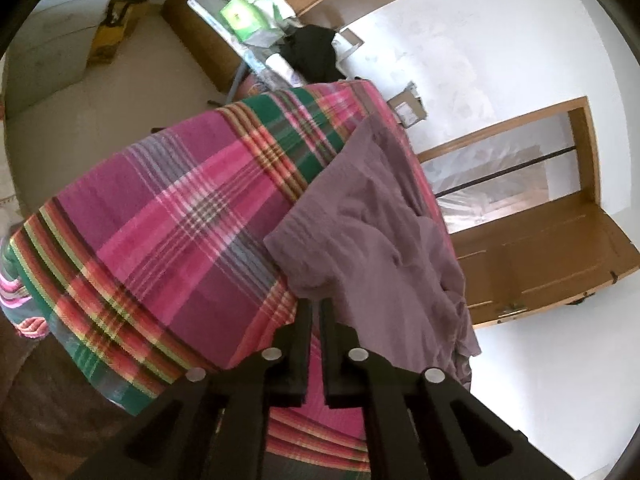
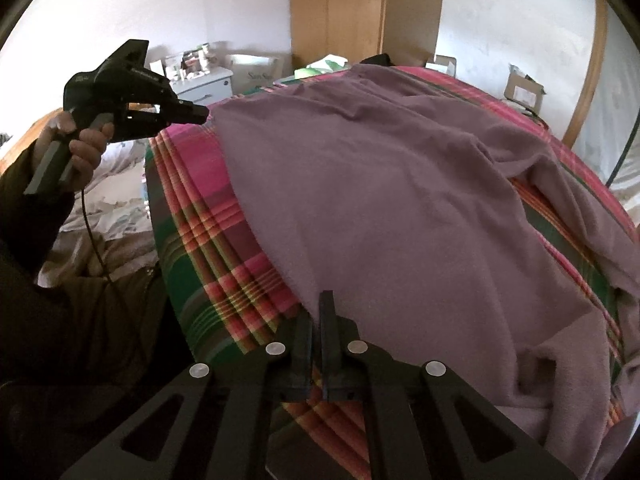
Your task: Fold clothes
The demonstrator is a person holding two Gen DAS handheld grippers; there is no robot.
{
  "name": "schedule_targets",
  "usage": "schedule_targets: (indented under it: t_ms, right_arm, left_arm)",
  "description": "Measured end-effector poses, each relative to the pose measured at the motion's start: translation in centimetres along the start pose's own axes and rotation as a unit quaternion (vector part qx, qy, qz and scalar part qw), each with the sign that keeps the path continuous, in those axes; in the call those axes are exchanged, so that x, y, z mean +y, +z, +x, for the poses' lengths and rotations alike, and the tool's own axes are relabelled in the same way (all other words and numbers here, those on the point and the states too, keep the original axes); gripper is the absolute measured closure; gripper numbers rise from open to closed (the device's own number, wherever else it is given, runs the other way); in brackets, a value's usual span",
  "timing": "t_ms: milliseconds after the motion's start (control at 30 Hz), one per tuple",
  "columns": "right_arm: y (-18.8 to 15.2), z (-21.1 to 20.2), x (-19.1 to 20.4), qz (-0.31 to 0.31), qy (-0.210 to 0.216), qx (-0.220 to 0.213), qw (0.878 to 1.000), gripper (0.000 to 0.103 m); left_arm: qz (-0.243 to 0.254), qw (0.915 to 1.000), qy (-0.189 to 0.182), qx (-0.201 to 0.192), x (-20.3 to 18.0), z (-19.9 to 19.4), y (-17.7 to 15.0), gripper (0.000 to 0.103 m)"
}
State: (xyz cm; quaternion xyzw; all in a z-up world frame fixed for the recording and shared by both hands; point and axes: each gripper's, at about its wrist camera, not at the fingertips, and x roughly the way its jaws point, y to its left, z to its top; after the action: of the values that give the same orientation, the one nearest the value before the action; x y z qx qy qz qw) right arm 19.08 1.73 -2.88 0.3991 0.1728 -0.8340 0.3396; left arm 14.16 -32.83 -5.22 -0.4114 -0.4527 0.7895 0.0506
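Found the right tongs pressed together, seemingly nipping the near corner of the purple top. Found the left tongs likewise squeezed shut on the far corner of that same side (cloth met the tips, though the bite itself stayed hidden). Traced the held edge along the left side of the bed, over the plaid blanket. Saw the rest of the top spread flat to the right of both tongs, long axis running from the bed's near edge to its far edge, one sleeve trailing toward the right edge. Judged that any fold would carry this edge rightward across the body.
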Motion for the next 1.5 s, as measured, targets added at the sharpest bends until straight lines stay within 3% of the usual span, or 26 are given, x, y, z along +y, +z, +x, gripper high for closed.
schedule_targets:
  t_ms: [67,133,233,800,933,1033,1200,1300,1500]
  right_arm:
    - [0.0,0.1,0.0,-0.001,-0.001,0.001,1.000,0.100]
    - [0.0,-0.1,0.0,-0.001,-0.001,-0.001,1.000,0.100]
    - [0.0,-0.3,0.0,-0.004,-0.001,-0.001,1.000,0.100]
    - [1.9,-3.3,-4.0,0.087,-0.004,-0.080,0.993,0.100]
    - [2.2,-3.5,-5.1,0.110,-0.006,-0.092,0.990,0.100]
    - [2.0,-3.6,-5.6,0.119,-0.004,-0.095,0.988,0.100]
    - [2.1,-3.0,-6.3,0.131,-0.004,-0.091,0.987,0.100]
    - [2.0,-2.7,-6.9,0.145,-0.011,-0.095,0.985,0.100]
    - [1.8,-1.9,-8.5,0.184,-0.031,-0.091,0.978,0.100]
  left_arm:
    - [-0.004,1.0000,-0.006,0.003,0.1,0.3,0.1,0.073]
    - [-0.022,0.9995,-0.023,0.006,0.4,0.6,0.4,0.063]
    - [-0.055,0.9973,-0.047,0.007,0.9,1.1,1.0,0.059]
    - [-0.076,0.9966,-0.032,0.006,-0.3,2.6,2.6,0.059]
    - [-0.089,0.9951,-0.042,0.013,-0.6,3.6,3.2,0.059]
    - [-0.102,0.9926,-0.065,-0.008,-0.8,3.2,3.4,0.059]
    - [-0.091,0.9919,-0.086,-0.020,-2.3,3.8,4.6,0.059]
    - [-0.084,0.9942,-0.065,-0.020,-3.1,5.0,5.3,0.059]
    - [-0.041,0.9960,-0.080,0.004,-6.1,7.0,6.3,0.059]
